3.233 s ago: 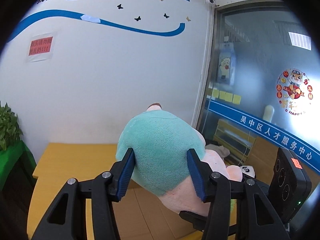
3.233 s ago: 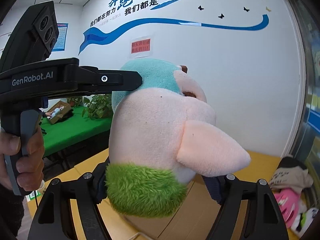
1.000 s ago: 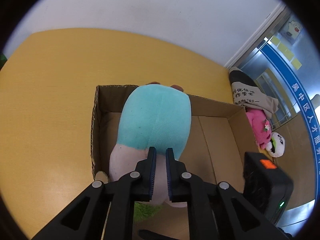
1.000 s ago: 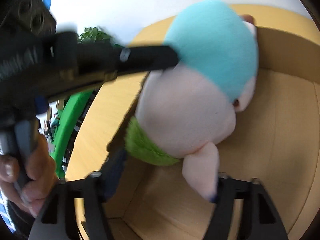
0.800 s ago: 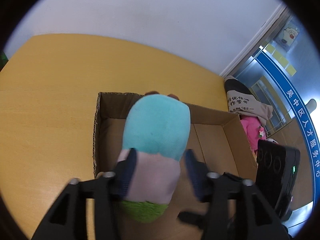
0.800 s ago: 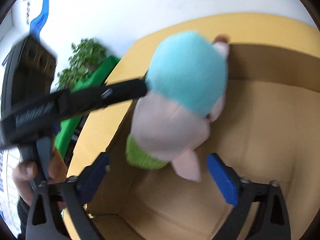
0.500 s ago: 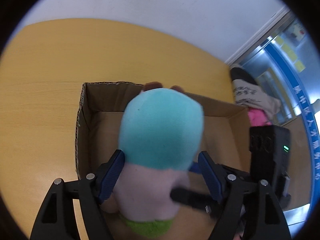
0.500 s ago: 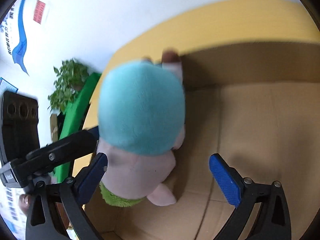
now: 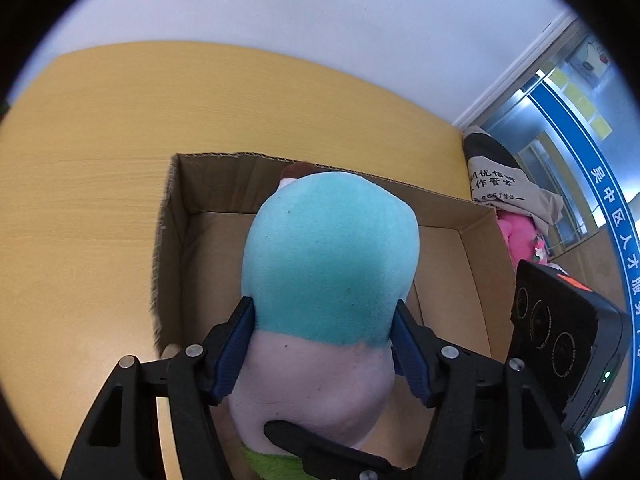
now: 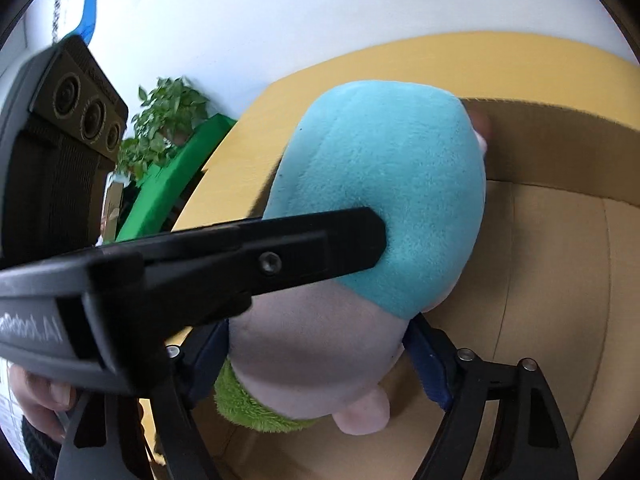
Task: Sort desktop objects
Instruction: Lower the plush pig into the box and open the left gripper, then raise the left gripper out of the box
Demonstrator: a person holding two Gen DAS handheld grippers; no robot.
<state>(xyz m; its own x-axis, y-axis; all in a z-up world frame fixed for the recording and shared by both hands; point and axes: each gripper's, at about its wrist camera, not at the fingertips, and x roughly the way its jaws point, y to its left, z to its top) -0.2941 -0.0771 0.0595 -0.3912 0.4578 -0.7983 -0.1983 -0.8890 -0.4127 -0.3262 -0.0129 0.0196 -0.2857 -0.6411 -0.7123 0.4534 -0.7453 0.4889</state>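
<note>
1. Nearest to me, my left gripper (image 9: 322,340) has its two blue pads pressed against either flank of the one plush toy (image 9: 328,272), at 9 and 3 o'clock on its body where the teal cap meets the pale pink. It is clamped on the toy.
2. My right gripper (image 10: 320,356) also straddles that toy (image 10: 384,200), lower down by the green fringe. Its two blue pads sit close at each side of the pink body, but I cannot tell whether they truly press or only flank it.
3. In the right wrist view the left gripper's black finger crosses from 9 o'clock and ends against the teal fabric.
4. The toy sits over the left part of one open cardboard box (image 9: 448,204), its brown tip toward the far wall at 12 o'clock.
5. The box stands on one yellow wooden table (image 9: 100,168).
6. Farther off, at 2 o'clock in the left view, one heap of soft things (image 9: 508,196) lies beyond the box's right wall.
7. At 10 o'clock in the right view, one potted plant (image 10: 164,116).
</note>
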